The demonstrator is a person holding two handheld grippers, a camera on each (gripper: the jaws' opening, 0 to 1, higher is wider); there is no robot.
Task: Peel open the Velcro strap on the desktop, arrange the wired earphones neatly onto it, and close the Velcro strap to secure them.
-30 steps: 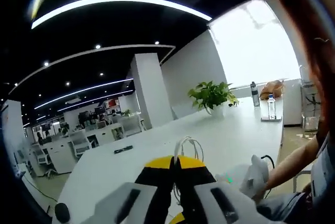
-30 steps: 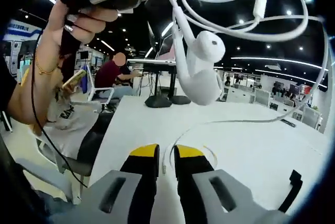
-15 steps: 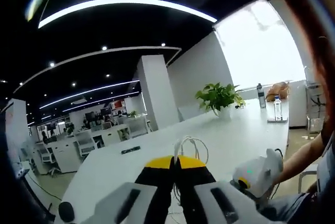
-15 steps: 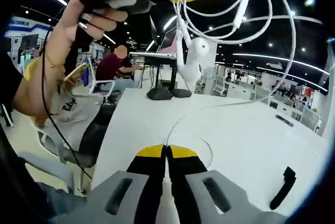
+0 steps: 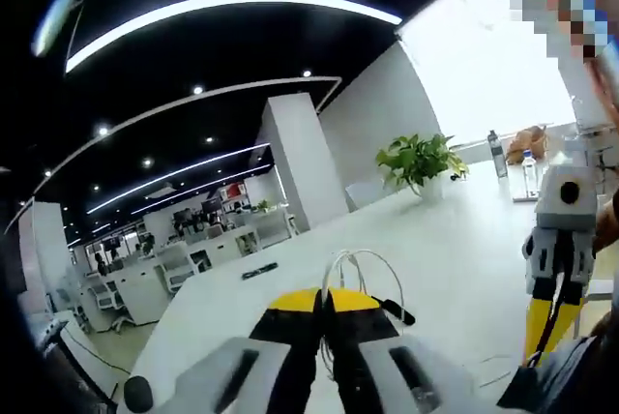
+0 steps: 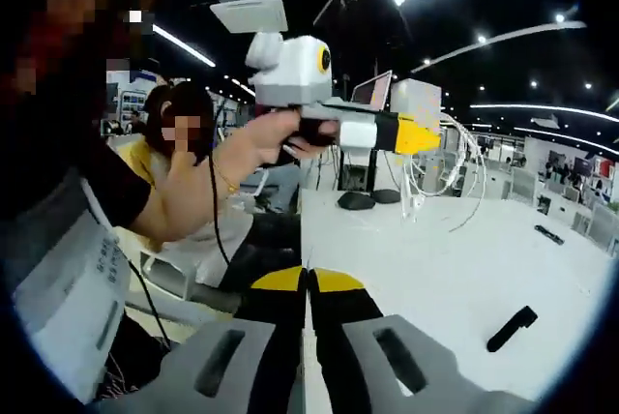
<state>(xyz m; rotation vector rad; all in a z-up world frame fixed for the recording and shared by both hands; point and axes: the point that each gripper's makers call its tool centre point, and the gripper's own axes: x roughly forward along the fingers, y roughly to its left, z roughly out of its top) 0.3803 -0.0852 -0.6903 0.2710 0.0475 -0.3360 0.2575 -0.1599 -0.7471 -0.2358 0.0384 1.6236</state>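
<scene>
My left tool [image 5: 324, 300] is clamped on a bundle of white wired earphones [image 5: 353, 267], loops rising just past its yellow tips, held above the white table [image 5: 455, 259]. My right tool [image 6: 308, 283] is closed, with a thin cable strand seemingly pinched between its tips. The black Velcro strap [image 6: 512, 328] lies flat on the table, apart from both. The cable looks light, limp and springy; gripping the gathered middle seems best. A potted plant [image 5: 421, 161] and bottles [image 5: 496, 153] stand far off.

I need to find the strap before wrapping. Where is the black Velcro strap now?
In the right gripper view, the Velcro strap lies flat on the white desk at lower right, apart from the earphones hanging from the left tongs.
</scene>
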